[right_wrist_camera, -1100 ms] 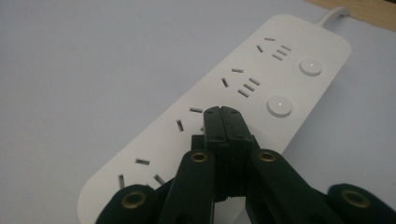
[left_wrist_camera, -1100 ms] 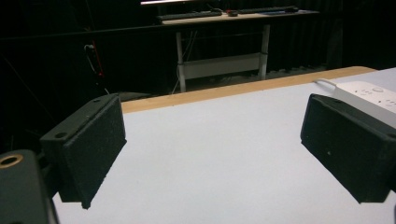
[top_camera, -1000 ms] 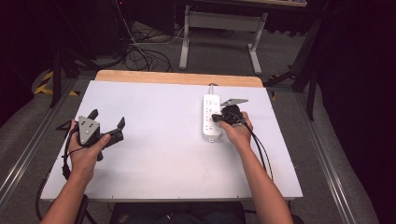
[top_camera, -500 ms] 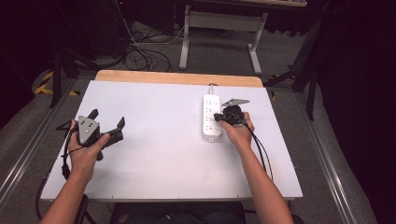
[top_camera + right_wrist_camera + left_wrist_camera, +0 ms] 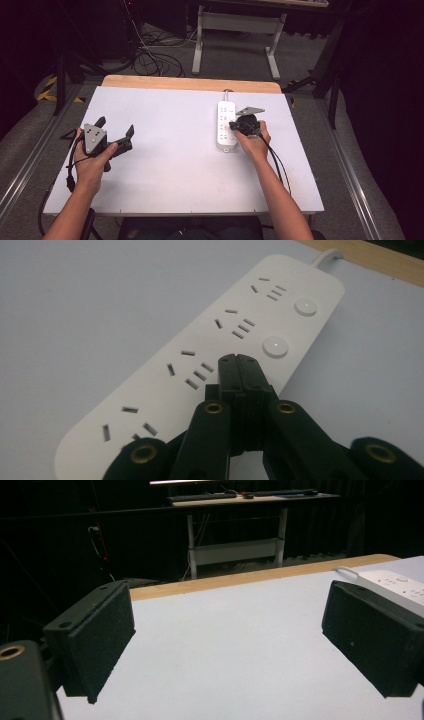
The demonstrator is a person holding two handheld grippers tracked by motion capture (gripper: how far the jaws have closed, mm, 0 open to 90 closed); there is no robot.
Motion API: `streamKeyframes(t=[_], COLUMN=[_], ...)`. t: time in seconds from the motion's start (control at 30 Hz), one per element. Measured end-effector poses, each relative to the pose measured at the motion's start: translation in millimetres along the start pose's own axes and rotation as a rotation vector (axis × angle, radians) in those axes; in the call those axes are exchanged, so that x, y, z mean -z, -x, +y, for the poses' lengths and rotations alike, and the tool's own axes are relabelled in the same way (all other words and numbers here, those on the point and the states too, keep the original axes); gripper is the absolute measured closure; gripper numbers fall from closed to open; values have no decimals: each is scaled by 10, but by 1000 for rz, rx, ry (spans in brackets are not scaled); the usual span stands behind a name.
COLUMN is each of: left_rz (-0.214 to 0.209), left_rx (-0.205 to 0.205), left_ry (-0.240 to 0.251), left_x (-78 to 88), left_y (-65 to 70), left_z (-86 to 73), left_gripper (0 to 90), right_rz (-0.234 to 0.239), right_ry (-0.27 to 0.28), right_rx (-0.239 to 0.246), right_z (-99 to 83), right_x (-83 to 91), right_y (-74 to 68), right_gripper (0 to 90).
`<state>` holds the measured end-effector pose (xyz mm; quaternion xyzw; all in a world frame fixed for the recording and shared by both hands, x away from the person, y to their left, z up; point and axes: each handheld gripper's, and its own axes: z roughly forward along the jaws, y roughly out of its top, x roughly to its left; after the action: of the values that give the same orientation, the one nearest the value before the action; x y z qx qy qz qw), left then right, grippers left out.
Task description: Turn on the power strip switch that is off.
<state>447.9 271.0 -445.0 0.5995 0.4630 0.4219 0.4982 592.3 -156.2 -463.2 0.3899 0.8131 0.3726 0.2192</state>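
A dim room with dark floor and cables surrounds a white table (image 5: 170, 165) whose far edge is a strip of bare wood (image 5: 190, 83); beyond it stands a metal-legged desk (image 5: 235, 25). On the table lies a white power strip (image 5: 226, 125), lengthwise toward the far edge, its cord (image 5: 327, 256) running off over the wood.

The right gripper (image 5: 234, 126) sits over the strip's near half with its jaws pressed together, nothing between them. In the right gripper view the closed tips (image 5: 240, 371) rest at or just above the strip's top, between a set of socket slots on one side and a round button (image 5: 274, 345) just ahead; contact cannot be told. The table's right edge is near behind this hand.

The left gripper (image 5: 116, 135) is held well apart from the strip, near the table's left edge, its jaws spread wide and empty. Between the two grippers and ahead of the left one, the white surface is bare.
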Motion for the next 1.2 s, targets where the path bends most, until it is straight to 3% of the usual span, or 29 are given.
streamKeyframes(t=[0.07,0.1,0.5,0.63,0.97,1.2], left_rz=[0,1,-2,1,6,8], left_rx=[2,0,1,5,10,9], left_ry=[3,2,-2,0,-1,-2], left_x=[7,11,-11,3,24,23], left_y=[-6,-12,-7,-18,-31,-28], left_z=[0,0,-1,-1,-9,-9], left_gripper=[73,73,74,74,74,73], right_rz=[-5,-35,-33,-78,-12,0], right_ry=[-7,-17,-22,-43,-29,-33], right_rx=[-5,14,56,97,29,-1], right_z=[2,1,8,35,27,45], right_x=[6,19,-11,-19,-13,-2], right_y=[3,6,-75,-149,-53,-30], right_gripper=[900,900,900,900,900,900])
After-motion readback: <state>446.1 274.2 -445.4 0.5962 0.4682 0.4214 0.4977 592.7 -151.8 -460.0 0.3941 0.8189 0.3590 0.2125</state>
